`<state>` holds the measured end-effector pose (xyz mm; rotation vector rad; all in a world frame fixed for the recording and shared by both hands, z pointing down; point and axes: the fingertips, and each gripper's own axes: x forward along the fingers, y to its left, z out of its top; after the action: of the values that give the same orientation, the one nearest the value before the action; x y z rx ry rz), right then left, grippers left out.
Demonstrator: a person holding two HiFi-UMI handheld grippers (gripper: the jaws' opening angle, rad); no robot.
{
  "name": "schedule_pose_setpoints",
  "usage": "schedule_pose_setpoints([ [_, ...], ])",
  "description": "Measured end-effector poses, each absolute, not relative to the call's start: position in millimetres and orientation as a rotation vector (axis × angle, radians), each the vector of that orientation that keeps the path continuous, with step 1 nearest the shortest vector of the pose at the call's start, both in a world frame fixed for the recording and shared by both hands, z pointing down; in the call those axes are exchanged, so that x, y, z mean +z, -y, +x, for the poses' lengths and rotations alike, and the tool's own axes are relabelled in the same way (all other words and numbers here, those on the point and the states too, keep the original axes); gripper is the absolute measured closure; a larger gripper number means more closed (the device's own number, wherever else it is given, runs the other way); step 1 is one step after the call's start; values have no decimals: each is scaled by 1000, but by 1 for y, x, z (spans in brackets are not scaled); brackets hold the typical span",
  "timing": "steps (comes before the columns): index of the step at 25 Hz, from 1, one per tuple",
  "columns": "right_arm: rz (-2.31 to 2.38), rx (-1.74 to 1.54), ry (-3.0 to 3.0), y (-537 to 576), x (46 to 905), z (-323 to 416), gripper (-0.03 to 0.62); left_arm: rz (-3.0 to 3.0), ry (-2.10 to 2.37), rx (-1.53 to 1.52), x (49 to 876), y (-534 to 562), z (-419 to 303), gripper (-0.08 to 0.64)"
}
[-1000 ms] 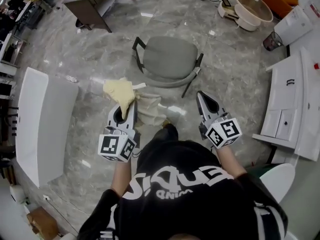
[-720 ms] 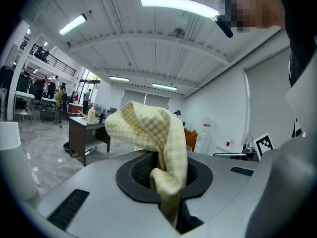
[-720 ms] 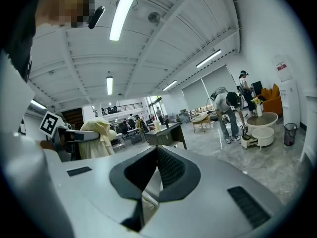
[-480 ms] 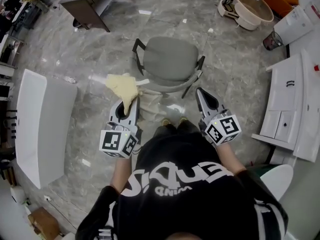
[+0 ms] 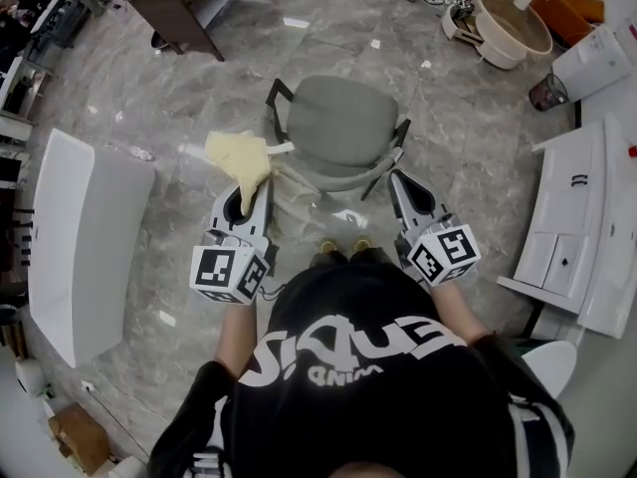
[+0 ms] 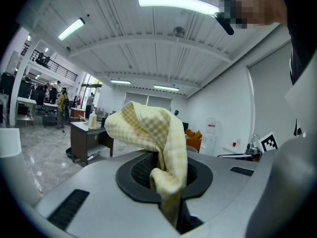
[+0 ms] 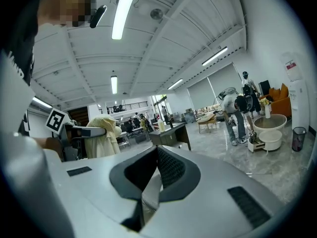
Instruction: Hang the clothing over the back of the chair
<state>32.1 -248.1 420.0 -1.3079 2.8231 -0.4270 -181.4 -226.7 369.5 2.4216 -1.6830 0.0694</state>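
Clothing, a pale yellow checked piece, sits bunched at the tip of the left gripper. Its jaws are clamped on the fabric, and the rest hangs down just beside the chair's near left corner. Nothing lies on the chair yet: the grey seat is bare, and the curved rim on the person's side, which I take for the back, carries no cloth. Further right, the right gripper is pinched on a thin pale strip, seemingly the garment's other edge. So the pick-up looks done. Lifting, spreading and draping over the back are left.
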Motion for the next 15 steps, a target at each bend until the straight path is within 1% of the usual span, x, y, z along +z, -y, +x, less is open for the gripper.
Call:
schedule_pose_setpoints([
  [8,-1311,-407,-2808,263,416,41,578,2465,1692,3,338,254,-175,509],
  [15,-1325,-414,-2797,270,418,43,578,2488,1683,17,341,272,-174,509],
])
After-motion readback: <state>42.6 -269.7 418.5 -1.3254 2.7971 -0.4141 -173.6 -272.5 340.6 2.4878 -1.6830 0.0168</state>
